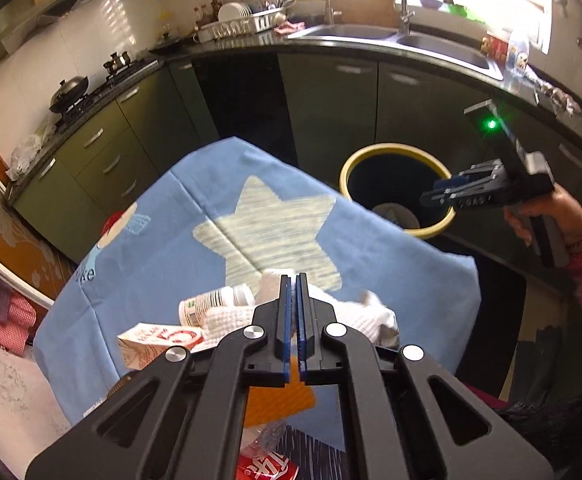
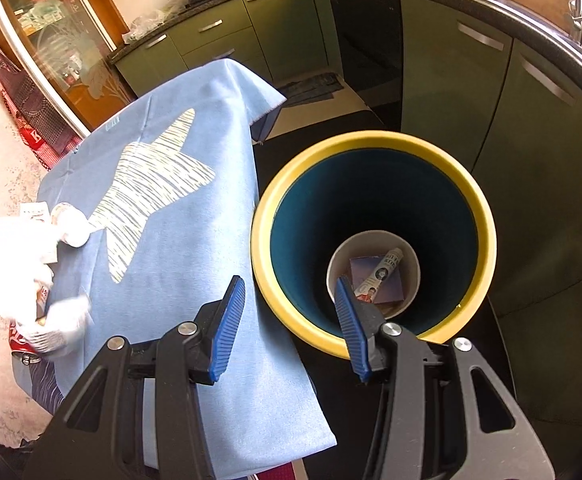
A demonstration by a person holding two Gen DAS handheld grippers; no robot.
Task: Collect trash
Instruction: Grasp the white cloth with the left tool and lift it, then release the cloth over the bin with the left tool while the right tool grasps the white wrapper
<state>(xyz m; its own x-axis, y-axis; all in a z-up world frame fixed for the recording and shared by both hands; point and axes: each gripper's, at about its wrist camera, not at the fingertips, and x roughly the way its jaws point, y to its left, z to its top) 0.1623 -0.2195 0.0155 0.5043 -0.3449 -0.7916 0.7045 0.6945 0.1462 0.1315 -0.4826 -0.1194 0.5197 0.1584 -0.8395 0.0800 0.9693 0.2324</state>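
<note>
A table under a blue star cloth (image 1: 163,248) holds trash: a crumpled white tissue (image 1: 355,312), a small white bottle (image 1: 211,302), a red-and-white carton (image 1: 159,344) and a red can (image 1: 263,468). My left gripper (image 1: 293,280) is shut, empty as far as I can see, just above the tissue. My right gripper (image 2: 289,292) is open and empty over the yellow-rimmed bin (image 2: 487,216), which holds a tube (image 2: 383,270) and a flat packet. The right gripper (image 1: 443,192) also shows in the left wrist view at the bin (image 1: 355,160).
Green kitchen cabinets (image 1: 331,96) and a dark counter with a sink (image 1: 443,46) curve behind the bin. A stove with a wok (image 1: 69,92) stands at the left. An orange pad (image 1: 279,404) lies under my left gripper. The same trash pile (image 2: 19,264) shows in the right wrist view.
</note>
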